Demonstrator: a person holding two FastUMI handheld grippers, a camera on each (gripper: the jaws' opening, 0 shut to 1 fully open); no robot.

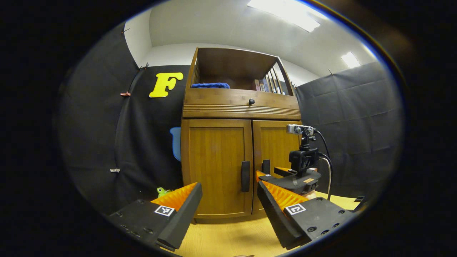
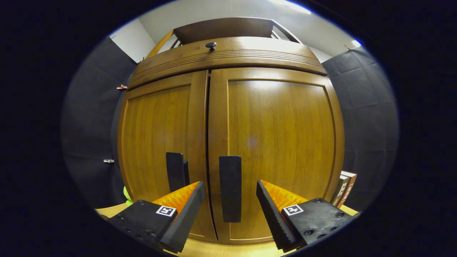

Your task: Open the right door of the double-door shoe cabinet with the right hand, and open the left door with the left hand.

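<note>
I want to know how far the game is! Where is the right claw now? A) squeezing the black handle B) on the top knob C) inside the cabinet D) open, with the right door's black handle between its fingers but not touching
D: in the right gripper view the right claw stands open, the tall black handle of the shut brown wooden right door between its fingers, gaps both sides.

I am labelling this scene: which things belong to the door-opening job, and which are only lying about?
For the job: right door, right handle, left door, left handle, right gripper, left gripper.

Lying about: blue cloth, books, green toy.
</note>
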